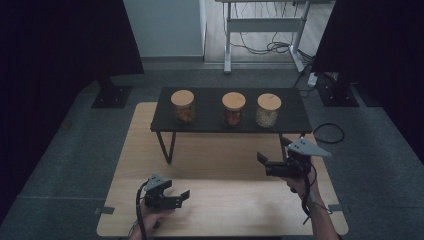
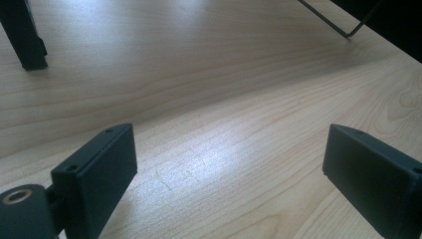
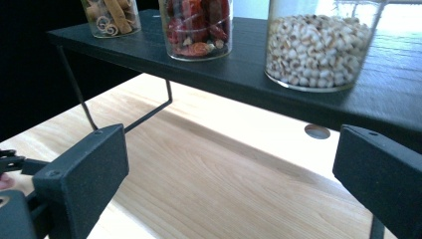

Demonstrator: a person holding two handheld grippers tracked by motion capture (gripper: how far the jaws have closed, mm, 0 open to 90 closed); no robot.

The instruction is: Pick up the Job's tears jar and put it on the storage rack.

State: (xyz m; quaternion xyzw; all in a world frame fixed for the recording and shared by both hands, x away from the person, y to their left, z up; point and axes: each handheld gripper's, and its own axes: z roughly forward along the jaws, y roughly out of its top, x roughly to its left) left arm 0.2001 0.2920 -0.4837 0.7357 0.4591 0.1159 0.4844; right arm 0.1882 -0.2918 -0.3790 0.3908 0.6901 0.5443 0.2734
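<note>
While the right tool (image 1: 262, 161) hangs released below the shelf (image 1: 295, 117), the jar of pale grains (image 1: 268, 110) stands nearest; raise it level, straddle the glass squarely; left tool (image 1: 184, 196) rests released on the desk (image 1: 235, 207).

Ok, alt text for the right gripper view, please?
The right gripper, black jaws wide open and empty, faces a black raised shelf on a light wooden table. The shelf holds three clear glass jars: white beans, red dried pieces, tan curled sticks.
</note>
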